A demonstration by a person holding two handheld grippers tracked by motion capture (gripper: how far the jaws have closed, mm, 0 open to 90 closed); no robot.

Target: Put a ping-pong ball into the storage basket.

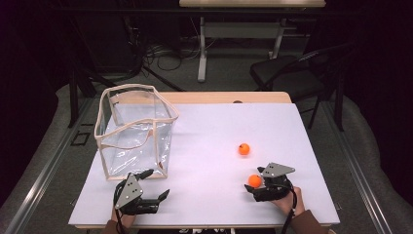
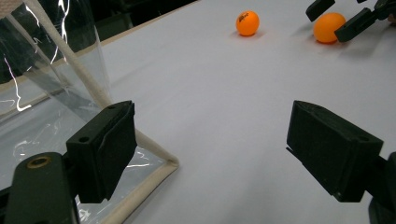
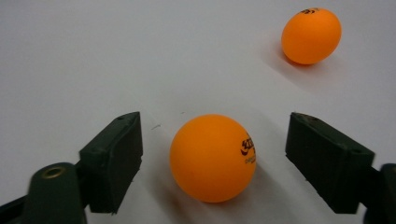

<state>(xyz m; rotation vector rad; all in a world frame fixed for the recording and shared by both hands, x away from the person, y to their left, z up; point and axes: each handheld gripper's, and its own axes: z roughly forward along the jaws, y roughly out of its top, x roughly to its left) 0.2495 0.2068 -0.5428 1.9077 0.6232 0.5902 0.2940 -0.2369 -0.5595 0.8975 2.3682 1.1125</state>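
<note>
Two orange ping-pong balls lie on the white table [image 1: 204, 131]. The nearer ball [image 1: 254, 181] [image 3: 212, 157] sits between the jaws of my right gripper [image 1: 254, 179] [image 3: 212, 161]; there is a gap on each side and the pads do not touch it. The other ball [image 1: 244, 149] [image 3: 311, 35] rests a little farther off. My left gripper [image 1: 157, 183] [image 2: 210, 149] stands open with nothing between its jaws, close to the front corner of a clear plastic bag [image 1: 134, 131] [image 2: 46, 84] with beige trim. In the left gripper view, both balls [image 2: 247, 23] [image 2: 328, 27] and the right gripper [image 2: 341, 18] lie across the table.
The clear bag stands upright and open-topped on the table's left side. A dark chair [image 1: 292, 73] and a desk frame [image 1: 202, 48] stand beyond the far edge. The table's front edge [image 1: 204, 225] runs just under both hands.
</note>
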